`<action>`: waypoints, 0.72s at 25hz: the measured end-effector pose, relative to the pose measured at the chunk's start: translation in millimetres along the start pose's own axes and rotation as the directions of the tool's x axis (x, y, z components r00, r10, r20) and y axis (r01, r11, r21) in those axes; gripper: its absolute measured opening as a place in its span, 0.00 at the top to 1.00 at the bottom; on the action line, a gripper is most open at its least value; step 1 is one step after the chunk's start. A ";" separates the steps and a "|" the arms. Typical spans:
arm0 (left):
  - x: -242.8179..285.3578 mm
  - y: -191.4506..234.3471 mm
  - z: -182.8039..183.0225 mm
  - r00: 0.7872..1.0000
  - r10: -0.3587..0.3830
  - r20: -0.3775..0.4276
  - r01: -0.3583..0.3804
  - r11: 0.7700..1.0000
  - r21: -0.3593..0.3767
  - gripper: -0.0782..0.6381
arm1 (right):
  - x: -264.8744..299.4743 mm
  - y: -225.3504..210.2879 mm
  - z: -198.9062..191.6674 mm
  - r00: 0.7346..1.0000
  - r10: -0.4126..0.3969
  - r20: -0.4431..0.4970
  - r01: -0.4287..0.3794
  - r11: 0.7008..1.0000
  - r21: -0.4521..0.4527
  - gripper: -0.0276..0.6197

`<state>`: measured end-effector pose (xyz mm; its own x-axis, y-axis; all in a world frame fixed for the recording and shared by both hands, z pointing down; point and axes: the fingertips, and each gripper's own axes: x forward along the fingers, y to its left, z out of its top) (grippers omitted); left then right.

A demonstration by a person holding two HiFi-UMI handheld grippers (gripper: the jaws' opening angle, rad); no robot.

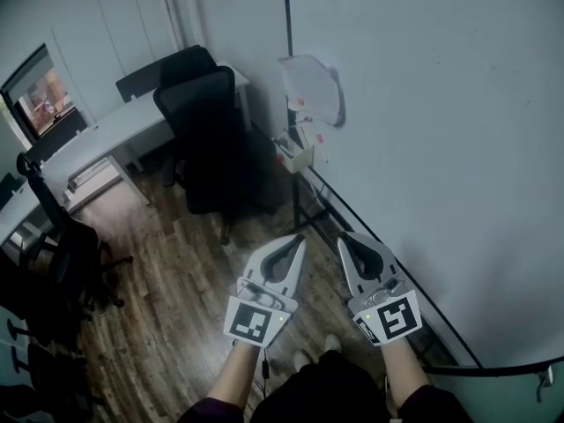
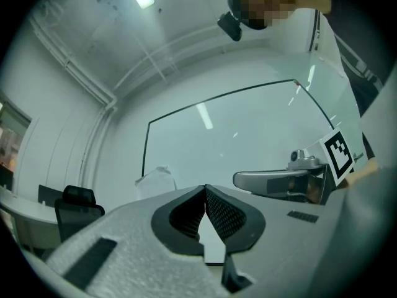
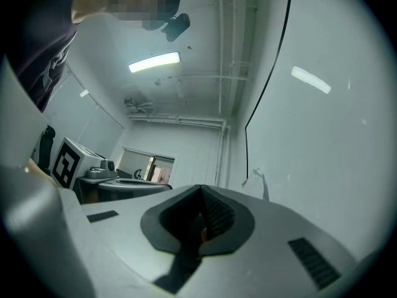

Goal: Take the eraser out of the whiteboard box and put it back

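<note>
Both, left tool (image 1: pixel 298 239) and right tool (image 1: pixel 345 236) — jaws together, nothing held. We advise: aim at whiteboard box (image 1: pixel 296 154), well ahead; part jaws before reaching in.

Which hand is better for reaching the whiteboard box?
Probably right, barely: the right gripper is nearer the whiteboard carrying the box; the left gripper is farther out. Both are shut and empty.
</note>
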<state>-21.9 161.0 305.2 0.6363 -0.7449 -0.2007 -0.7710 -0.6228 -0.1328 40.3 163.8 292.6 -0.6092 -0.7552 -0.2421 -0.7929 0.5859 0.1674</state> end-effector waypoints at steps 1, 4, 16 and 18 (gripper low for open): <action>1.4 3.9 -2.5 1.000 -0.002 -0.002 0.002 1.000 -0.005 0.88 | 3.8 0.1 -0.9 1.000 -0.001 0.000 0.001 1.000 -0.001 0.95; 8.4 16.2 -8.8 1.000 -0.004 -0.002 0.004 1.000 -0.017 0.88 | 15.5 -0.9 -6.7 1.000 0.001 -0.004 -0.001 1.000 -0.004 0.95; 68.0 72.3 -41.2 1.000 0.014 -0.022 -0.014 1.000 -0.022 0.88 | 76.6 -48.7 -46.2 1.000 0.011 -0.004 -0.010 1.000 0.018 0.95; 79.6 80.0 -43.3 1.000 0.017 -0.022 -0.018 1.000 -0.017 0.88 | 85.7 -56.2 -50.6 1.000 0.018 -0.005 -0.018 1.000 0.018 0.95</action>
<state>-31.7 41.6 320.6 0.6232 -0.7607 -0.1815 -0.7816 -0.6135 -0.1124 31.9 51.3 310.8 -0.6232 -0.7462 -0.2341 -0.7816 0.6045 0.1540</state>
